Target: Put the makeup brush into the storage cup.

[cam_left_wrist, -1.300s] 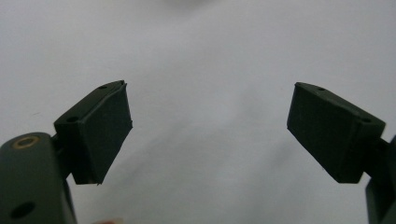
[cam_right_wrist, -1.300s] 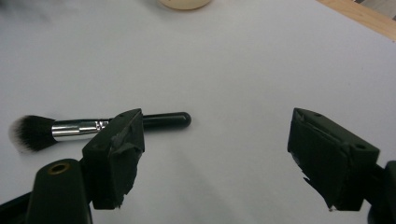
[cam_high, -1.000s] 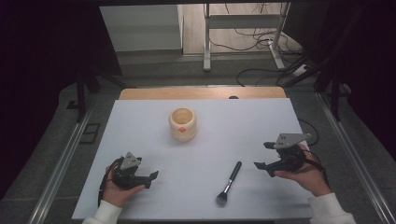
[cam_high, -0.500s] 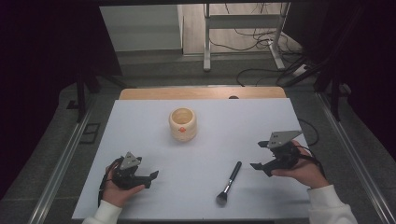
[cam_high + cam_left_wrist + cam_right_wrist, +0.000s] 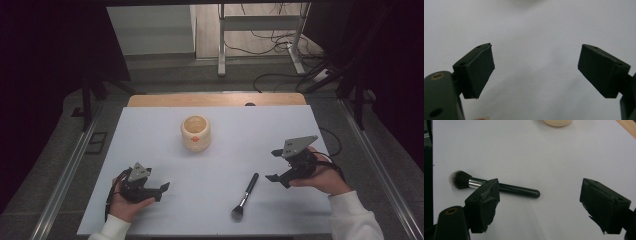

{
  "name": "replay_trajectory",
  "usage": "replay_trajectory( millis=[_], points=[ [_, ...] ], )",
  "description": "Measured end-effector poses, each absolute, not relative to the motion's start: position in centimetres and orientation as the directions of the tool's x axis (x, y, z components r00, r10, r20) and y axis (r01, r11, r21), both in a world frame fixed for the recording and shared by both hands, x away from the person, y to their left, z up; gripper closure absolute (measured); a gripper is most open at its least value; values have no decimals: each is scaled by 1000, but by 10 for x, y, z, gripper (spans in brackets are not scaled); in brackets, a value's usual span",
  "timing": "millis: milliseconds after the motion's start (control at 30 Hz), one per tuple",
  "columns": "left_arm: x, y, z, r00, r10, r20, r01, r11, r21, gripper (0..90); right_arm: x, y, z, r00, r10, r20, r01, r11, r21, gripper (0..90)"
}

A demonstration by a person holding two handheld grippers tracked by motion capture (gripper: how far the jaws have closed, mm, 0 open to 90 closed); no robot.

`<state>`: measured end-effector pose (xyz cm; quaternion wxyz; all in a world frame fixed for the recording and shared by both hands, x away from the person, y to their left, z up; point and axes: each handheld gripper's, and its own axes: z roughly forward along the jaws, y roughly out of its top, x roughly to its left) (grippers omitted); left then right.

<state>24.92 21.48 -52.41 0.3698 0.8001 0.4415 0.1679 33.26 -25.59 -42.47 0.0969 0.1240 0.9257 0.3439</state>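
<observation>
The right gripper [image 5: 274, 165] hangs near the right edge of the desk [image 5: 150, 130], its jaws wide apart and holding nothing. It points toward the makeup brush [image 5: 246, 196], which lies flat on the white surface close to the near edge, just right of centre, bristles toward the near edge and black handle angled toward the far right. In the right gripper view the brush [image 5: 496, 186] lies ahead of the jaws, its handle passing behind the left-hand jaw tip; it is not between the jaws and nothing touches it.

The left gripper [image 5: 162, 189] rests near the near left corner, jaws likewise wide open and empty, with bare desk ahead of it in the left gripper view [image 5: 534, 67].

Judgement: the step in hand is the approach to the brush, with no grasp yet made. The next move calls for the right gripper to come in toward the handle, line its jaws across the slim shaft, drop low to the surface and close. The handle is thin and lies flat, so a shallow or skewed approach may roll it away.

A cream-coloured round pot [image 5: 195, 133] with an orange mark on its side stands upright at mid-desk toward the far edge, well apart from the brush. Nothing stands between the right gripper and the brush.
</observation>
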Motion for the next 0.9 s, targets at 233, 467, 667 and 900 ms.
replay_trajectory(
  millis=[233,467,667,900],
  points=[
    [249,214,-524,553,831,-54,578,-336,743,141,336,-250,-423,-969,215,-123,90,769,633,171],
    [250,215,-524,556,830,-54,580,-340,740,140,336,-240,-421,-980,110,-167,-9,811,585,169],
    [249,214,-524,557,829,-54,580,-341,740,140,338,-232,-421,-985,12,-173,-88,827,556,159],
    [250,214,-524,557,828,-54,580,-342,739,139,341,-225,-423,-988,-54,-148,-127,828,546,164]
  ],
)
